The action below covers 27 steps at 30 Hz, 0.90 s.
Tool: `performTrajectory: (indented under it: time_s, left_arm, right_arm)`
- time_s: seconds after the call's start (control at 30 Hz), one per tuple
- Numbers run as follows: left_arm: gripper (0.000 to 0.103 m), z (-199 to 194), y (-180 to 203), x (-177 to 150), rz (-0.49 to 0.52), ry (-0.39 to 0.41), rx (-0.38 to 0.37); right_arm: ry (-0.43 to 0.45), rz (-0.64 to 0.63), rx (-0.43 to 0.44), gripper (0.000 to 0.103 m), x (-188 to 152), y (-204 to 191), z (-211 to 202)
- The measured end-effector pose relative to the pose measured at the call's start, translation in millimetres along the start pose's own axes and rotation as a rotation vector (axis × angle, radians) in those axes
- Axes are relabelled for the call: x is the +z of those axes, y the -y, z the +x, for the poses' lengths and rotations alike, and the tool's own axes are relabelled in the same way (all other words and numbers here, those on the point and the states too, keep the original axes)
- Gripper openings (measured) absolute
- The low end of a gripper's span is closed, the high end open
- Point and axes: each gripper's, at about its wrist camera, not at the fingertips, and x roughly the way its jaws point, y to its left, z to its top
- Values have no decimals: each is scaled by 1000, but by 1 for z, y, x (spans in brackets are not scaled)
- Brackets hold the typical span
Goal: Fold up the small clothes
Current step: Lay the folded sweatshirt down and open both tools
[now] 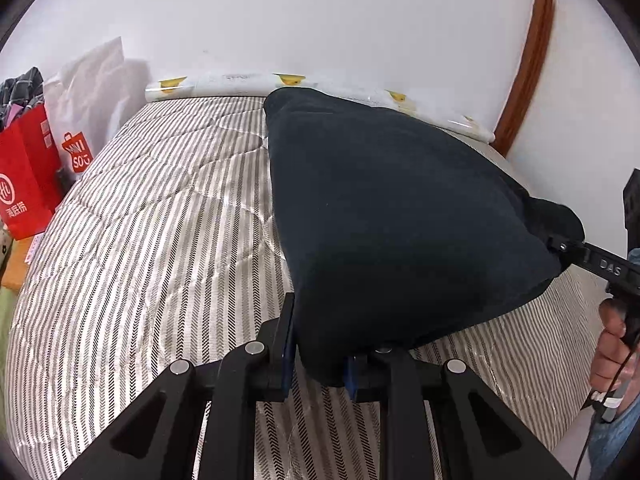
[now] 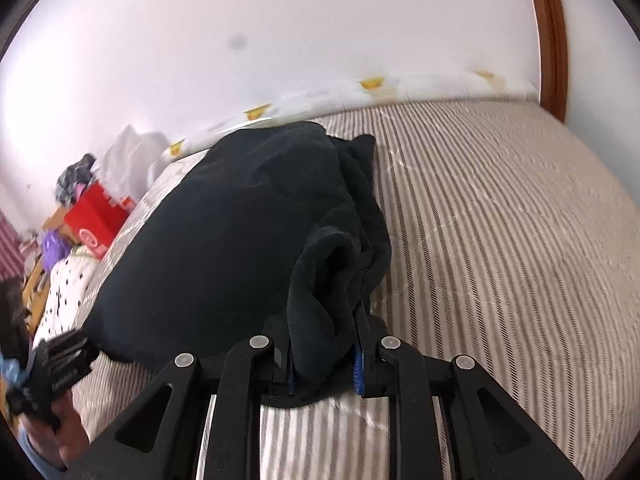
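A dark navy garment (image 1: 392,216) hangs stretched between both grippers above the striped bed (image 1: 152,240). My left gripper (image 1: 320,344) is shut on its near corner, the cloth bunched between the fingers. My right gripper (image 2: 324,344) is shut on the other bunched edge of the garment (image 2: 240,240). The right gripper also shows at the right of the left wrist view (image 1: 560,246), pinching the cloth. The left gripper's body (image 2: 60,364) shows at the lower left of the right wrist view.
Red shopping bags (image 1: 28,184) and a white bag (image 1: 88,92) stand at the bed's left side. A rolled white sheet with yellow marks (image 1: 240,82) lies along the wall. A wooden frame (image 1: 532,52) stands at the right. Clutter (image 2: 60,240) lies beside the bed.
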Motion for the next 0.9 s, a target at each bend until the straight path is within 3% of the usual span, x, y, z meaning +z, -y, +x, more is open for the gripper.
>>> performTrajectory:
  time_s: [0.2,0.37,0.47,0.57,0.7,0.9]
  left_arm:
    - [20,-10,-2,-5,7,-25,-16]
    - [22,-25,-5,-15,0,-24,-56]
    - [26,-40,-5,-20,7,-10,-100]
    - [26,-59,-5,-21,18,41,-141]
    - [27,-69,0,-5,30,82,-128]
    - [27,-37,5,15,33,35,-71]
  right_arm:
    - [-34,14,-34,23,-8,6,-24]
    - [84,-56,-110,23,9,-14,-57]
    - [113,-123,-120,23,16,-34,-53]
    - [64,-153,-107,23,10,-44,-28]
    - [-9,-142,-177,20,-15,-36,2]
    - [-63,-201,-178,19,-27,-35,-15]
